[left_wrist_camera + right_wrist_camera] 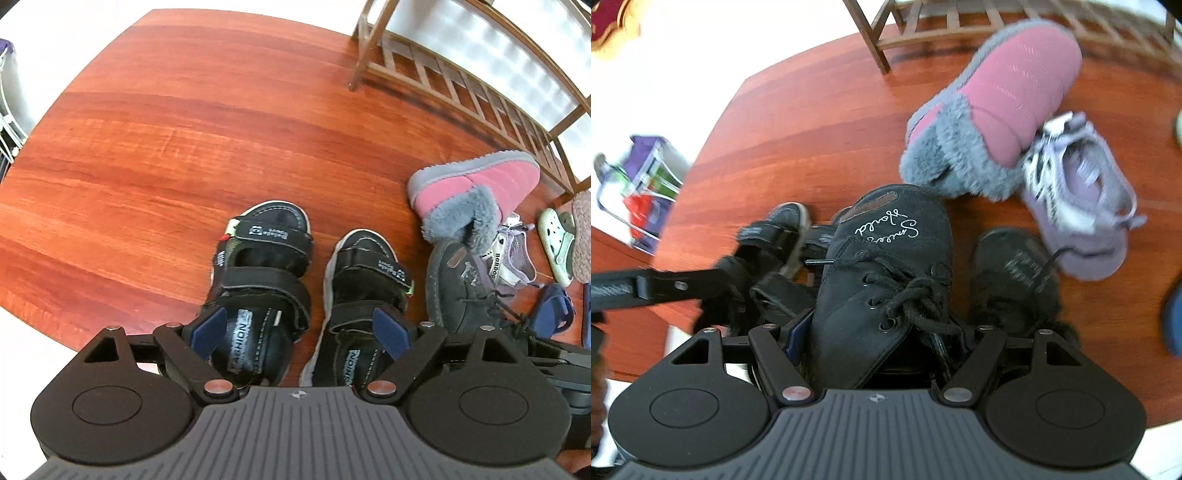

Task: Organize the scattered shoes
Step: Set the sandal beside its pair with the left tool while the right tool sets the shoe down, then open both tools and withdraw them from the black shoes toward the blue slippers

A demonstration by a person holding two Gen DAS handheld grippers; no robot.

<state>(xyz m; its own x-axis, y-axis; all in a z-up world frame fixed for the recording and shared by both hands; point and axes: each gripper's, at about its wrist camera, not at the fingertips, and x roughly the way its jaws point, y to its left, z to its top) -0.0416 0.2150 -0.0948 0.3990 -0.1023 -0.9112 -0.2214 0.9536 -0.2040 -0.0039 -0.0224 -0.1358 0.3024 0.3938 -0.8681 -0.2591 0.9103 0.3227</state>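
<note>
Left wrist view: floor (184,129) of red wood, rack (461,85) at the upper right.
Left gripper (301,330): jaws wide apart, gripping nothing; blue pads (208,326) hang over a pair of black sandals.
Left sandal (258,280) and right sandal (364,295): side by side on the floor, toes away from the camera.
Pile at right: black laced shoe (461,291), pink boot (476,188), lilac sneaker (513,258), green clog (557,243).
Right wrist view: blurred.
Right gripper (875,334): jaws spread around the black laced shoe (886,277); contact of pads cannot be told.
Neighbours: dark furry shoe (1015,280) just beside it, pink boot (997,107) resting on the lilac sneaker (1078,206), sandals (775,236) to the left.
</note>
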